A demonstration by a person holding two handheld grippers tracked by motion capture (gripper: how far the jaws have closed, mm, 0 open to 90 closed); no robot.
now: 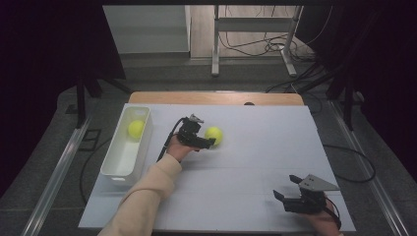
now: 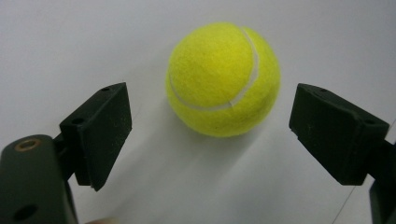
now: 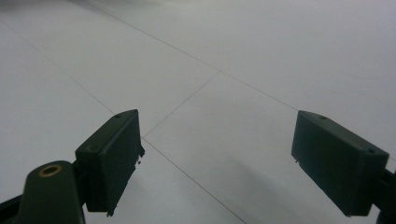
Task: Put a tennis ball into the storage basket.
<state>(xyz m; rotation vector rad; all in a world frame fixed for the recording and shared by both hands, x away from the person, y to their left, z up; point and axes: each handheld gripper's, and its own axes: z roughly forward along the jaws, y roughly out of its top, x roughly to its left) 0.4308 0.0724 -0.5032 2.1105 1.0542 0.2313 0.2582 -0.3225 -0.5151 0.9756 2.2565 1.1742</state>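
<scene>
- White bin (image 1: 114, 167), long and open-topped, lies along the left edge of the worktop (image 1: 255, 167), its long side parallel to that edge.
- One yellow-green tennis ball in the bin (image 1: 136, 128), at its far end; the rest of the bin floor looks bare white.
- Second tennis ball (image 1: 214, 135) sits on the worktop, a little left of the middle and towards the far edge, well apart from the bin. In the left gripper view the same ball (image 2: 223, 79) rests on the white surface with its seam showing.
- Left gripper (image 1: 209, 142) reaches in from the near-left, held by a hand in a cream sleeve (image 1: 147, 196). Its fingers (image 2: 100, 130) are spread wide, one to each side of the ball; the ball lies just beyond the tips, a clear gap on both sides, no contact visible.
- Right gripper (image 1: 286, 188) rests near the near-right corner of the worktop, well apart from ball and bin. Its fingers (image 3: 112, 154) are spread wide with nothing between them, just bare white worktop with thin seam lines crossing it.
</scene>
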